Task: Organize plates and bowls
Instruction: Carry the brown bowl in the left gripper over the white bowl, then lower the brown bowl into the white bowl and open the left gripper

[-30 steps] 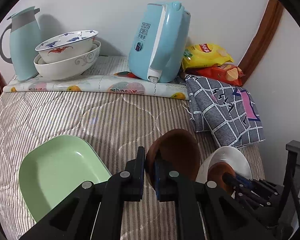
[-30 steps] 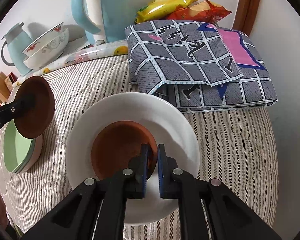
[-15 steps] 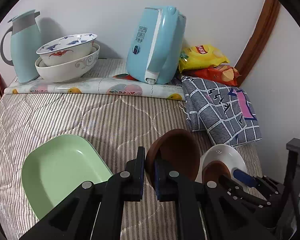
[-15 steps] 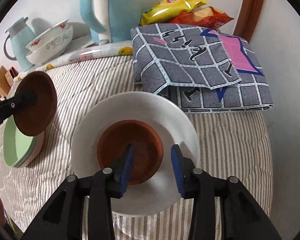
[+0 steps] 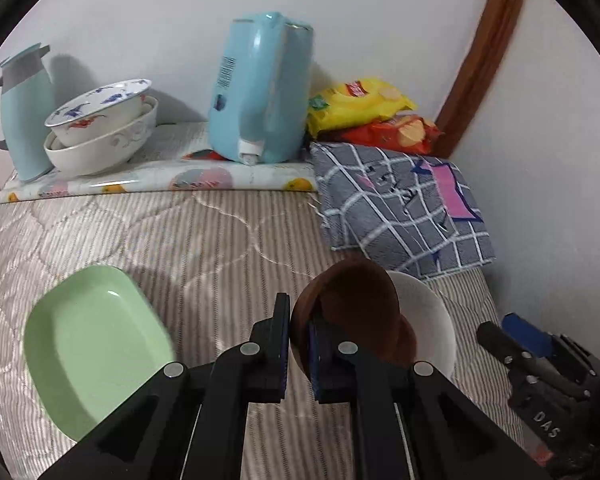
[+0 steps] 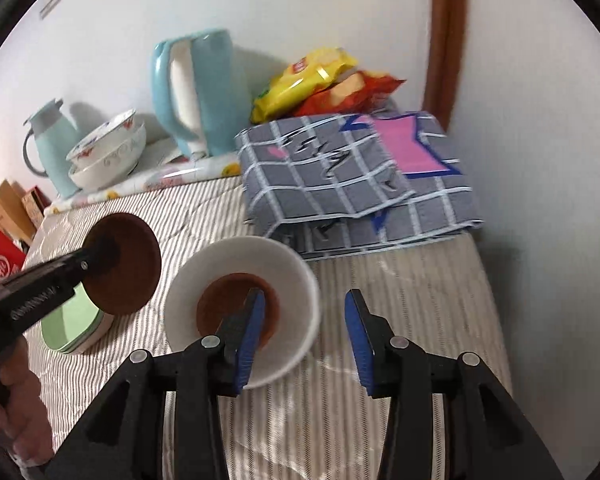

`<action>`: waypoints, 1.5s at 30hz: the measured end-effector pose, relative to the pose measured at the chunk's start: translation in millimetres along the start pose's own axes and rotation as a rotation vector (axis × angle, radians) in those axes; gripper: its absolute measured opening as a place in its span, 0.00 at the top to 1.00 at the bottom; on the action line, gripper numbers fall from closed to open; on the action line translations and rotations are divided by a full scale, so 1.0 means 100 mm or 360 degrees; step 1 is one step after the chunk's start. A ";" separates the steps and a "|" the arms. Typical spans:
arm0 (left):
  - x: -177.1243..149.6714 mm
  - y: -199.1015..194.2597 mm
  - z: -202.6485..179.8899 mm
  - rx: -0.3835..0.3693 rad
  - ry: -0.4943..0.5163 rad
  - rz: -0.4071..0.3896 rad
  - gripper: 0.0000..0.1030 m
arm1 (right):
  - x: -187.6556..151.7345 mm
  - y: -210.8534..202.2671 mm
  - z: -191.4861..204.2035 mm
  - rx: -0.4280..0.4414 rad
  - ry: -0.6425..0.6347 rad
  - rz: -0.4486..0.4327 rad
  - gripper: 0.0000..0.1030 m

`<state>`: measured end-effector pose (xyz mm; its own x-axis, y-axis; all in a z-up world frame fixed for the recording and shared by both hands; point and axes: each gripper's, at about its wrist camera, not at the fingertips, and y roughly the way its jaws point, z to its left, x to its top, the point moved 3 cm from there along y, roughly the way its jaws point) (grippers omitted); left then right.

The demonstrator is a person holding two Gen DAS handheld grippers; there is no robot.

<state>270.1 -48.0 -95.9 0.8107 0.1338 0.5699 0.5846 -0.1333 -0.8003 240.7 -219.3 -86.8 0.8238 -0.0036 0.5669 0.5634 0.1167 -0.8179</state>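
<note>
- Left wrist view:
  - Brown saucer (image 5: 352, 304) pinched by its near rim in the left gripper (image 5: 299, 344), fingers pressed tight on it, face tilted up off the striped bed cover (image 5: 204, 236).
  - White plate (image 5: 428, 312) just past and to the right of the held saucer, partly hidden behind it, near the cover's right edge; edge of a second brown saucer (image 5: 408, 340) peeking out on it.
  - Green dish (image 5: 92, 344) lying flat near the left edge, well apart from the white plate.
  - Right gripper (image 5: 516, 340) off at the far right, beside the plate.
- Right wrist view:
  - Right gripper (image 6: 304, 332) with fingers spread and nothing between the pads; jaws just been opening.
  - Second brown saucer (image 6: 236, 304) resting flat in the middle of the white plate (image 6: 300, 280), under the left fingertip, apparently let go.
  - Held saucer (image 6: 128, 264) hanging over the green dish (image 6: 76, 320), to the left of the plate.
  - Likely next: carry the held saucer rightward and down onto the one in the plate; left hand plainly the nearer, tilt to be flattened first.
</note>
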 end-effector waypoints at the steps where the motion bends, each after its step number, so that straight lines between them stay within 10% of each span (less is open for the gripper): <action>1: -0.01 0.02 -0.04 -0.0011 0.0003 0.0009 0.92 | -0.02 0.00 -0.04 -0.0010 0.0012 -0.0003 0.58; 21: -0.19 0.48 -0.44 -0.0052 0.0041 0.0180 0.92 | -0.38 -0.02 -0.90 -0.0116 0.0270 0.0031 0.58; 45: -0.22 0.60 -0.42 -0.0142 0.0003 0.0236 0.88 | -0.33 0.08 -0.63 -0.0111 0.0172 0.0050 0.58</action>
<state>288.7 -100.1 -148.4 0.8883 0.1044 0.4472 0.4589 -0.2383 -0.8559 221.7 -281.2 -118.2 0.8410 -0.1088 0.5299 0.5370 0.0491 -0.8421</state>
